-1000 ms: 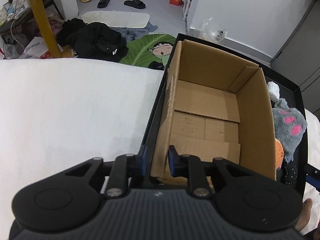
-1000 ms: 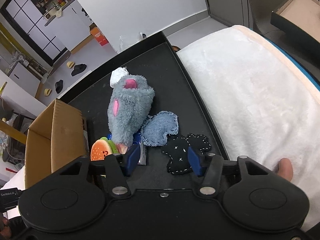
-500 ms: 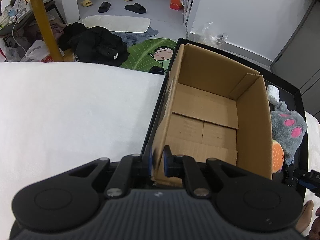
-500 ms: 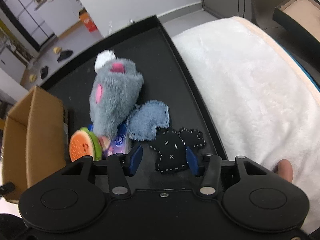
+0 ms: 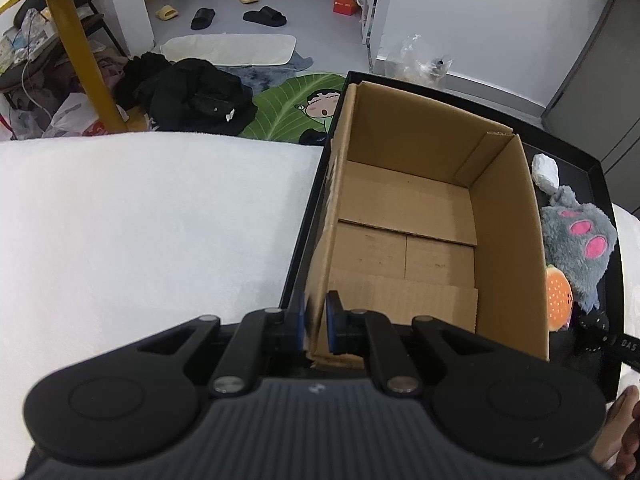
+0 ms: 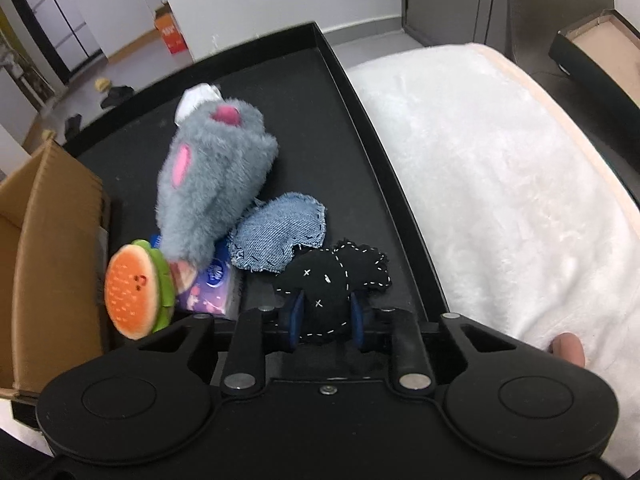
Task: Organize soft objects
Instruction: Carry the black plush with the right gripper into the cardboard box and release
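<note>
Nothing is sorted yet: your brown cardboard box [image 5: 408, 216] holds nothing. Your left gripper [image 5: 314, 322] is clamped on its near wall. Right of the box, your right gripper [image 6: 325, 320] pinches the black white-stitched fabric patch [image 6: 332, 280]; the grey plush paw [image 6: 212, 184], denim patch [image 6: 278, 240] and burger toy [image 6: 134, 294] wait.

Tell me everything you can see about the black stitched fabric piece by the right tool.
The black fabric piece looks like dark felt or denim, with white edge stitching and small white crosses. It lies flat on the black tray, its far edge touching the blue denim patch. The right tool has its blue pads against its near lobe.
</note>
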Demonstrator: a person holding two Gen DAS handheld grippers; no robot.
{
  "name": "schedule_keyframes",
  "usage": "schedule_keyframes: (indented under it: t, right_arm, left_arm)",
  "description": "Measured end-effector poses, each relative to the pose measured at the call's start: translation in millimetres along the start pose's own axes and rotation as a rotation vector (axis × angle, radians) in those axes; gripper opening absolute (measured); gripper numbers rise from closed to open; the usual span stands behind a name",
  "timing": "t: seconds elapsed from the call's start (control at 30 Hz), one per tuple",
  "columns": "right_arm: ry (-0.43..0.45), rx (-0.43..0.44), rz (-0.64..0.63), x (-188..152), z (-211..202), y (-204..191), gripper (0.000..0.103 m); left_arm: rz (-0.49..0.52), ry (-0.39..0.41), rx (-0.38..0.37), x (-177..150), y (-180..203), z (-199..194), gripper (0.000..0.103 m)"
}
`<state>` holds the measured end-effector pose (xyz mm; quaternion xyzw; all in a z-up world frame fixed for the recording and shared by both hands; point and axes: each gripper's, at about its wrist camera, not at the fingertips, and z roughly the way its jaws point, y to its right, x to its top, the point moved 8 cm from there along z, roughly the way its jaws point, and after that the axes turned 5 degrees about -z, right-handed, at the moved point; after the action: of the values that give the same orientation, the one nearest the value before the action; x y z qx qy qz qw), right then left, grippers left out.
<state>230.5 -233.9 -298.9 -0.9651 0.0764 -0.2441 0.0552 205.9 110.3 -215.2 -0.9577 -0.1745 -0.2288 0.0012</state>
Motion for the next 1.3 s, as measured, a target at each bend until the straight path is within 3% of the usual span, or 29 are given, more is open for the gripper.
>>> schedule_keyframes:
  t: [0.43, 0.93, 1.03, 1.3]
  right_arm:
    - [0.086, 0.139, -0.066, 15, -58, -33, 0.023]
    - [0.161, 0.247, -0.183, 43, -97, -107, 0.023]
    - [0.147, 0.326, -0.144, 49, -104, -120, 0.023]
    - [0.181, 0.367, -0.235, 62, -119, -164, 0.024]
  left_arm:
    - [0.037, 0.016, 0.008, -1, 5, -6, 0.01]
    - [0.022, -0.027, 0.003, -2, 0, 4, 0.009]
    - [0.011, -0.028, 0.001, -3, -2, 5, 0.009]
    - [-0.006, -0.025, -0.017, -1, -4, 7, 0.009]
